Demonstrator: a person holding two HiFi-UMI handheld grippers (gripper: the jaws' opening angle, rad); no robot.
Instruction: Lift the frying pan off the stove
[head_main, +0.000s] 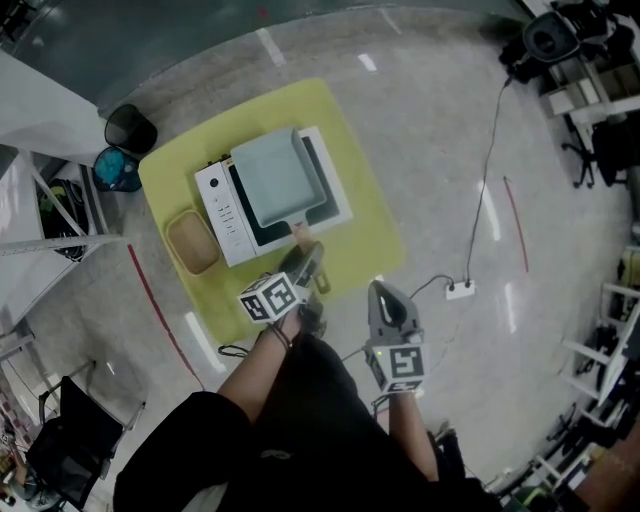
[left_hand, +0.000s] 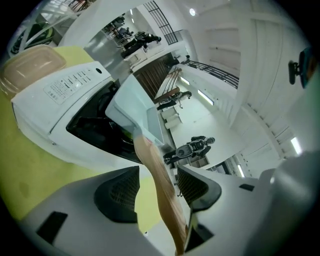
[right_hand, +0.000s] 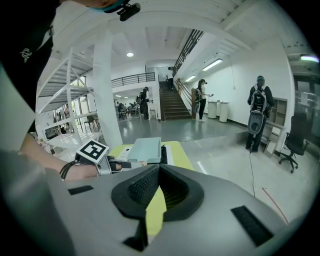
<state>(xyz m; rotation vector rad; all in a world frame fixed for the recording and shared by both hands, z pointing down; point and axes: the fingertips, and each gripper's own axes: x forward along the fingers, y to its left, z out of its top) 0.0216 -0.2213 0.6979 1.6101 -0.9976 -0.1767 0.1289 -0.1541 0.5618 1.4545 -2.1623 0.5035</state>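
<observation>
Yellow table: frying pan on stove, tan container beside.

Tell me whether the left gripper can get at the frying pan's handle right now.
Probably yes: the wooden handle lies between the open jaws of the left gripper, pads not pressing, nothing blocking.

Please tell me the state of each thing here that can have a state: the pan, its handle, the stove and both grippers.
frying pan: resting on the stove, not yet lifted.
wooden handle: between the jaws of the left gripper, not clamped.
left gripper: open.
right gripper: shut, empty, held apart from the pan.
stove: on or off, cannot tell.
</observation>
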